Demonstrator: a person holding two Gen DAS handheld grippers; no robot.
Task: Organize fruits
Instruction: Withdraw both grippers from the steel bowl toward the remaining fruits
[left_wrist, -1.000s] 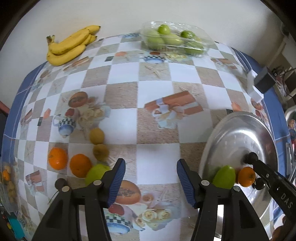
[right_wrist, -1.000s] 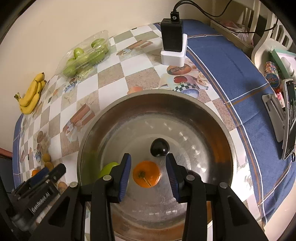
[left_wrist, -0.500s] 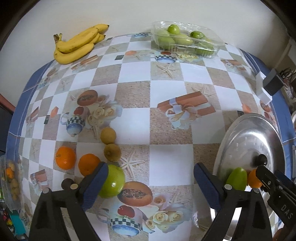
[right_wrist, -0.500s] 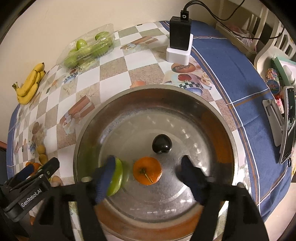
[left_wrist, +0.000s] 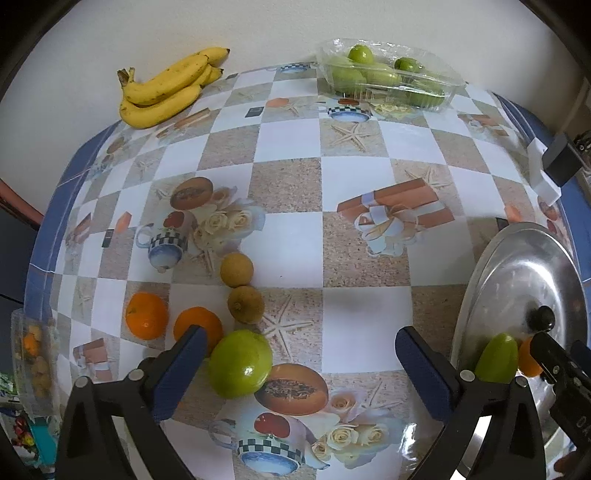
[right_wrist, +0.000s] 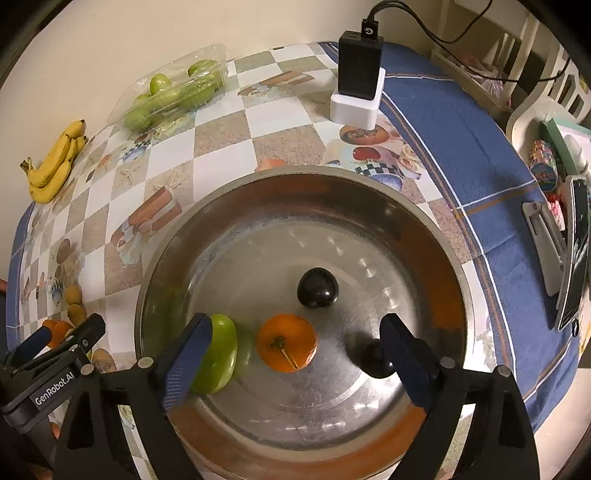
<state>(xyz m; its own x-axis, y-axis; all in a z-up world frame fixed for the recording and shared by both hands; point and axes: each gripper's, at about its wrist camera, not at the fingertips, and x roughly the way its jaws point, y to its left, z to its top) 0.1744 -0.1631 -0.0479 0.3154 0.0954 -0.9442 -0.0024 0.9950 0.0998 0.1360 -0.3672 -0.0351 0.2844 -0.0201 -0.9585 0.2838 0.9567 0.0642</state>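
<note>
Both tongs wide open, nothing held.
Left gripper (left_wrist: 299, 363) was by a green apple (left_wrist: 240, 363); right gripper (right_wrist: 295, 354) over orange (right_wrist: 287, 342) in metal tray (right_wrist: 424, 229).

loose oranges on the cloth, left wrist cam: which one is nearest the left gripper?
The right-hand orange, partly hidden behind the left gripper's finger, beside the green fruit. The other orange lies clear, further left.

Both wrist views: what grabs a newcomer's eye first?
The big steel lid lying knob-up fills the right wrist view, with an orange and a green fruit resting on it between the open fingers of the right hand-held gripper. In the left wrist view, a green apple sits just inside the open left hand-held gripper, with a banana bunch by the far wall.
</note>
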